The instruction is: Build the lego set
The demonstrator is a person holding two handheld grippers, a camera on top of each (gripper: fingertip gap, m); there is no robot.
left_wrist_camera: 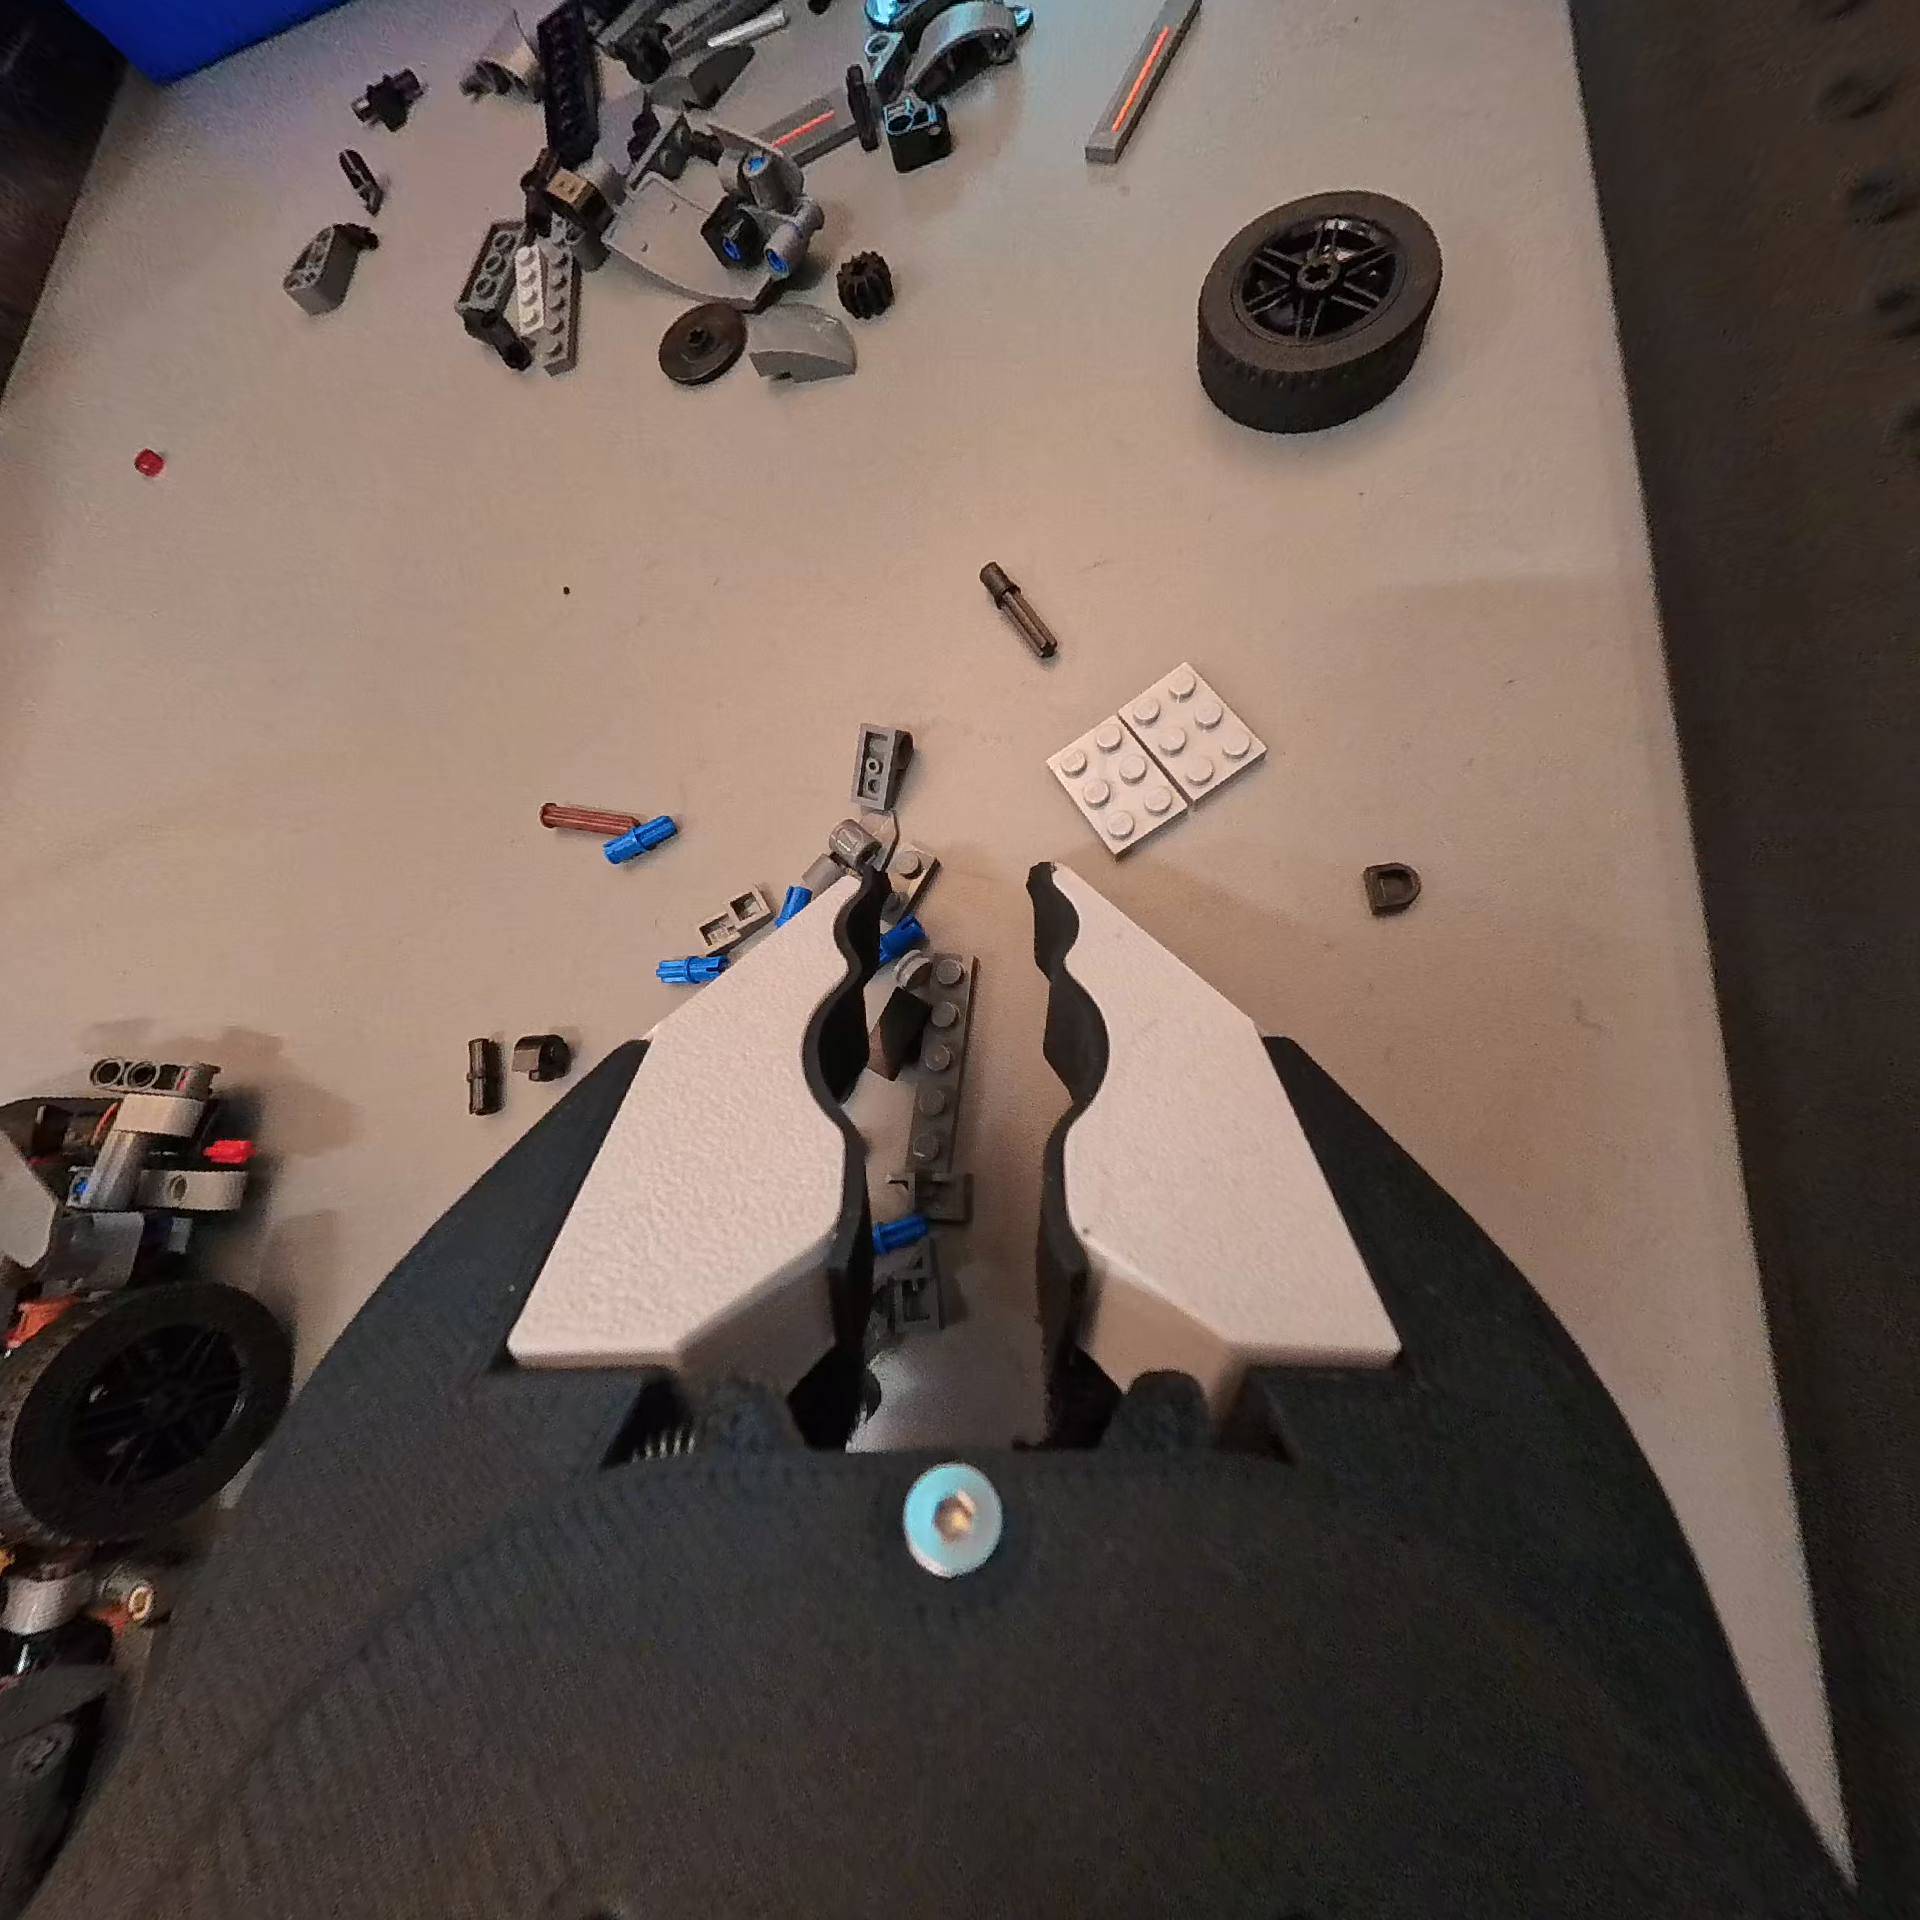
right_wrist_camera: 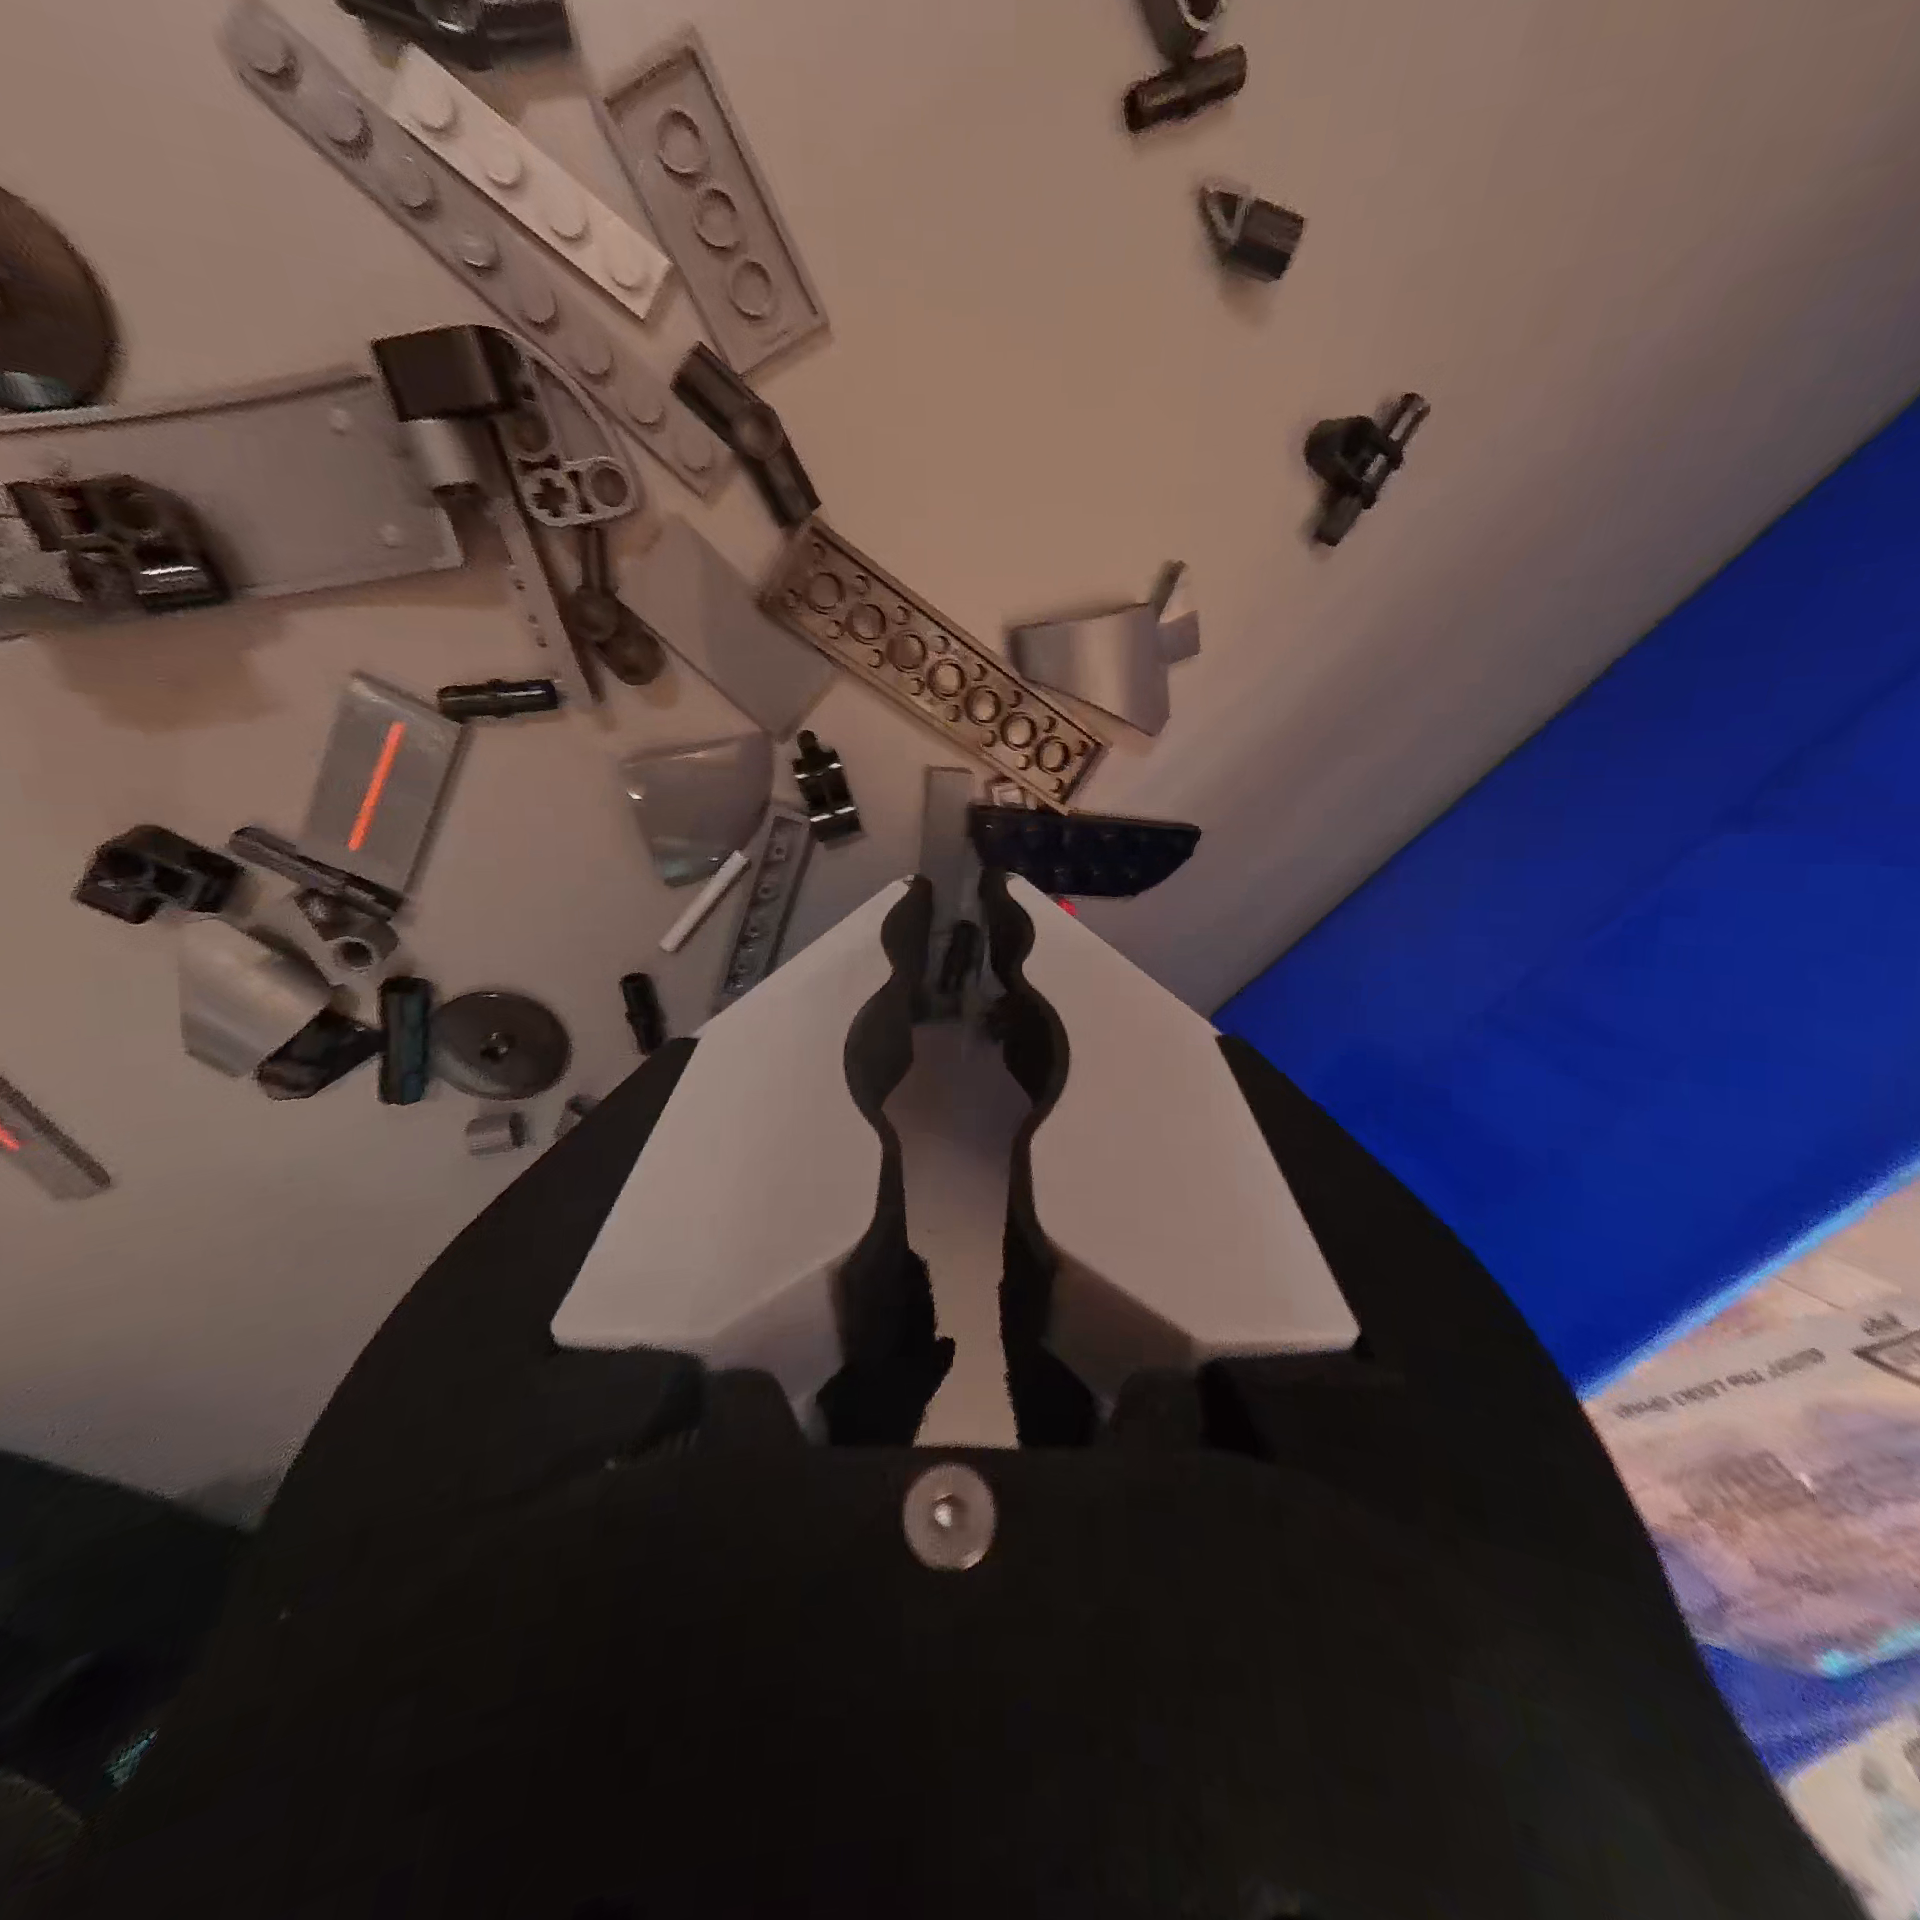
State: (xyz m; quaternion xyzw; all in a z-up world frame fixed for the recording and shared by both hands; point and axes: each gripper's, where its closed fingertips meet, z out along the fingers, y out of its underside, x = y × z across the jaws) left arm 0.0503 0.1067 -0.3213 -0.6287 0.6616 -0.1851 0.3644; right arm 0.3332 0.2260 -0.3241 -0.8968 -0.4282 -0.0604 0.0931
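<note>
From the left wrist view, the left gripper (left_wrist_camera: pixel 956 883) hangs over a pale table (left_wrist_camera: pixel 312 644) with its two white fingers spread apart and nothing between them. Directly beneath the gap lies a small scatter of Lego parts: a long dark grey studded plate (left_wrist_camera: pixel 943 1060), several blue pins (left_wrist_camera: pixel 639 840) and small grey clips. Just beyond the right fingertip sit two light grey square plates (left_wrist_camera: pixel 1155 756) edge to edge, with a thin black axle pin (left_wrist_camera: pixel 1018 610) a little farther off. A loose black wheel (left_wrist_camera: pixel 1317 310) rests near the far right of the table, and a larger heap of grey and black pieces (left_wrist_camera: pixel 665 197) lies at the far edge. The partly built vehicle (left_wrist_camera: pixel 125 1299), with a black wheel fitted, stands at the lower left beside the gripper body. From the right wrist view, the right gripper (right_wrist_camera: pixel 958 883) has its fingers nearly pressed together, pinching a thin grey piece (right_wrist_camera: pixel 948 831) that sticks out past the tips; a dark blue wedge plate (right_wrist_camera: pixel 1086 854) lies just beyond. Many grey plates and black connectors are spread over the table to the left, somewhat blurred. A blue box (right_wrist_camera: pixel 1610 935) fills the right side, with a printed booklet (right_wrist_camera: pixel 1766 1507) below it.
</note>
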